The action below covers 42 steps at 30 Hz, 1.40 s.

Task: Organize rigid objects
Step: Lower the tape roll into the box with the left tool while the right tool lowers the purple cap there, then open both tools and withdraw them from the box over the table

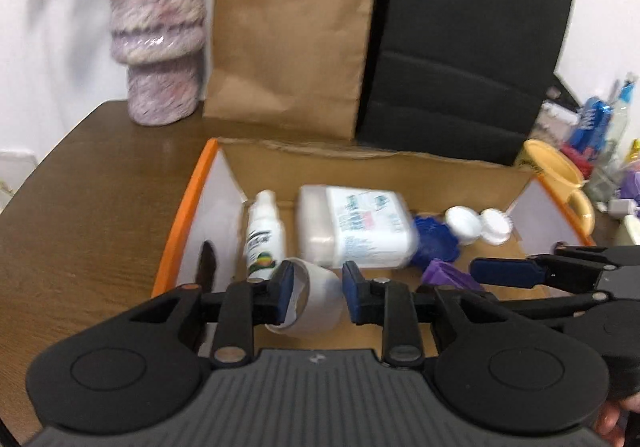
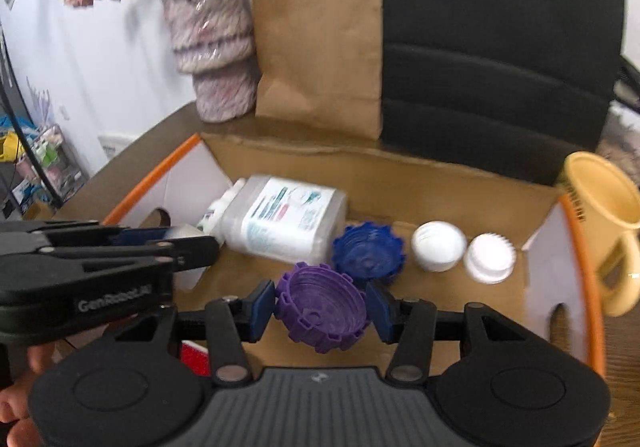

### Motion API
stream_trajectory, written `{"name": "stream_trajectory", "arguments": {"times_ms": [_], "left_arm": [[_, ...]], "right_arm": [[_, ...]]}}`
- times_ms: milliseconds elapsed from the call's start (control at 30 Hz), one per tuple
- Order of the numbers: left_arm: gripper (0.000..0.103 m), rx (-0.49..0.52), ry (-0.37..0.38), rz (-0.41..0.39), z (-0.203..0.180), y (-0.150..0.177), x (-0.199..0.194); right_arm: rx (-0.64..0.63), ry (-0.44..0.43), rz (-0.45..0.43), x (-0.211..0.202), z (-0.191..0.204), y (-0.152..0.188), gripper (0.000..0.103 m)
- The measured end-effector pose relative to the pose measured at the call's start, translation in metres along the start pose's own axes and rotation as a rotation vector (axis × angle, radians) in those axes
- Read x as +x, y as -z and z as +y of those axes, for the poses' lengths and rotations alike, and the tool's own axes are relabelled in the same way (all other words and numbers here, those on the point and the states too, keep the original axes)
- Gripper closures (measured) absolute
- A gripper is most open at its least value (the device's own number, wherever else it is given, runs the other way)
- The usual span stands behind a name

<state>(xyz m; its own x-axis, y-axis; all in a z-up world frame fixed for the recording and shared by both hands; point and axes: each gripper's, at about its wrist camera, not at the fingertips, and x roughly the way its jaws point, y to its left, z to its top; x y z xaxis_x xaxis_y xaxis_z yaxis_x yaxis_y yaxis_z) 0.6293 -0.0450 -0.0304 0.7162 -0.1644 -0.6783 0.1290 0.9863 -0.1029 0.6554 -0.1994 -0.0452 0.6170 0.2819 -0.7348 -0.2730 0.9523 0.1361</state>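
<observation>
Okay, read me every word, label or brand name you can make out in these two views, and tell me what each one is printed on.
"GenRobot.AI": white lettering on the side of the left hand-held gripper, seen from the right wrist view.
Large white bottle label: printed text, too blurred to read.
Small spray bottle label: too blurred to read.
Yellow mug: dark lettering on its side, too blurred to read.
Nothing else legible.

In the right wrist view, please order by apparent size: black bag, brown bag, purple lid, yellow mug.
1. black bag
2. brown bag
3. yellow mug and purple lid: similar; the lid is nearer, so unsure.
</observation>
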Motion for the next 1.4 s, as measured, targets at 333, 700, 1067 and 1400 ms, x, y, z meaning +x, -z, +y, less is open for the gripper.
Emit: {"name": "stream_trajectory", "arguments": {"times_ms": [333,700,1067,1400], "left_arm": [[0.048,0.014,-0.006,-0.028,0.004,-0.002,-0.015],[0.030,0.088,-0.058,-0.156,0.009,0.005,-0.113],[0.012,0.101,-0.097,-0.338,0.013,0.046,-0.223],[0.008,0.096,-0.105,-0.461,-0.005,0.107,-0.290]], "right_arm": [[-0.003,0.005,-0.007,-0.008,0.000,-0.001,0.050],[-0.012,0.098,-0.110,-0.123,-0.014,0.012,0.040],[0.036,0.165,-0.327,-0.235,-0.022,0.074,0.032],[0.020,0.158,-0.472,-0.289,0.012,0.146,0.026]]}}
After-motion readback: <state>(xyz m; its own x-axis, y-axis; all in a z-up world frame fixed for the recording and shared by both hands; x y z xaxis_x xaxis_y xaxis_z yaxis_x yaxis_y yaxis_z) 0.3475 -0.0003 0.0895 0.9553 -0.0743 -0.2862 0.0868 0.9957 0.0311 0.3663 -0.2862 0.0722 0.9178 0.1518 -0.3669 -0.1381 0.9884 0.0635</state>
